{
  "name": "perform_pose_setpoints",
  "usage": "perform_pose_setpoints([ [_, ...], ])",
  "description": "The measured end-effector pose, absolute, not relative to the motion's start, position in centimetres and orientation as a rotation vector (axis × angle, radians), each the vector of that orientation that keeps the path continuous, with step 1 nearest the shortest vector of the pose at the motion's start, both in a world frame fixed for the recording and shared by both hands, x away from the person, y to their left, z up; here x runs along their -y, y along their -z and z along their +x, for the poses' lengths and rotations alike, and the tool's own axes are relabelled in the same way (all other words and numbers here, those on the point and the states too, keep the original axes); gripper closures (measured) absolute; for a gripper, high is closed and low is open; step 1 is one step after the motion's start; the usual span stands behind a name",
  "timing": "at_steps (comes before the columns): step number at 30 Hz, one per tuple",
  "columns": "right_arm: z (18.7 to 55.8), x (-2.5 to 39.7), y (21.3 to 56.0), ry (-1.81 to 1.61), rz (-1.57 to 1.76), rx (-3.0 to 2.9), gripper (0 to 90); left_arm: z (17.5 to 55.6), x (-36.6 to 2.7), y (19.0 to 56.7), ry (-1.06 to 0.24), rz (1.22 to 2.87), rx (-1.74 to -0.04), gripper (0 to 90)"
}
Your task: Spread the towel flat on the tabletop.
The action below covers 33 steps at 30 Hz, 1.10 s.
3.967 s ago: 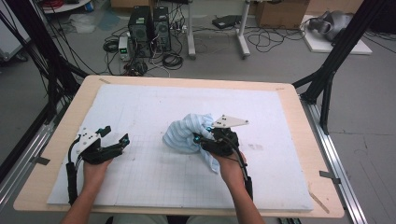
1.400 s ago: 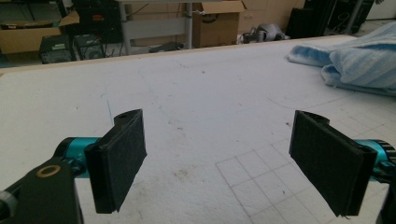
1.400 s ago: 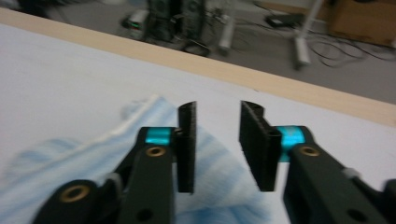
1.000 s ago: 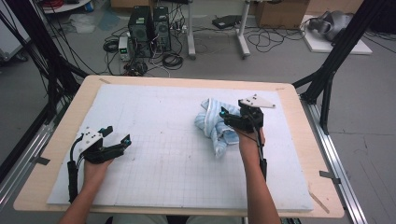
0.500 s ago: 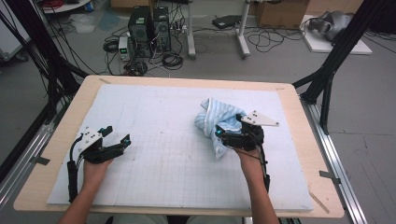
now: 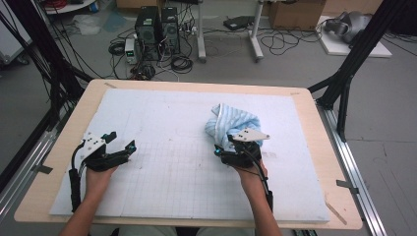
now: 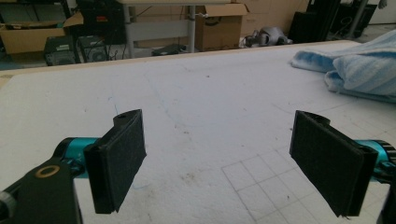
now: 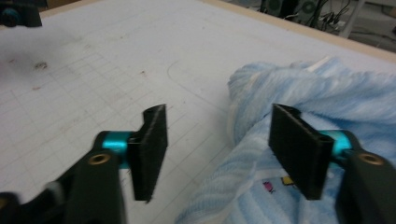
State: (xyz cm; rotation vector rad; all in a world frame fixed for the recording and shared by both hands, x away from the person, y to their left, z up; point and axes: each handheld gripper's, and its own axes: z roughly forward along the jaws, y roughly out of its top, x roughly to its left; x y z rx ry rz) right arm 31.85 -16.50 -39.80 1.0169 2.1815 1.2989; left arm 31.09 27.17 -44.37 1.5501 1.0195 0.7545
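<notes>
Pulled back off the towel (image 6: 231, 125), right gripper (image 8: 219, 154) gapes empty; left gripper (image 7: 224, 163) likewise wide.

A white gridded foam mat (image 6: 172, 167) covers the pale wooden table (image 6: 314, 128), beyond which two black computer towers (image 6: 157, 22), tangled black cables (image 6: 290, 42) and brown cardboard boxes (image 7: 219, 21) sit on the grey floor (image 6: 388, 147).

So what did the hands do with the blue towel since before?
The right gripper carried the blue towel from the middle of the mat toward the far right, then drew back toward the person. Its jaws now stand open over the towel's near edge, so it seems to have let go. The left gripper stayed open at the left of the white mat.
</notes>
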Motion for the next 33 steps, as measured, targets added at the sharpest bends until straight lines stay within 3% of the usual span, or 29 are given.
perform_pose_setpoints([
  [10,31.3,16.9,41.5,-1.267,1.002,-2.239,83.0,30.9,-27.2,44.0,-0.753,1.544,-1.002,18.5],
  [33,25.6,20.5,40.7,-1.38,0.897,-2.201,89.3,30.8,-25.3,42.1,-0.725,1.563,-0.925,19.1],
])
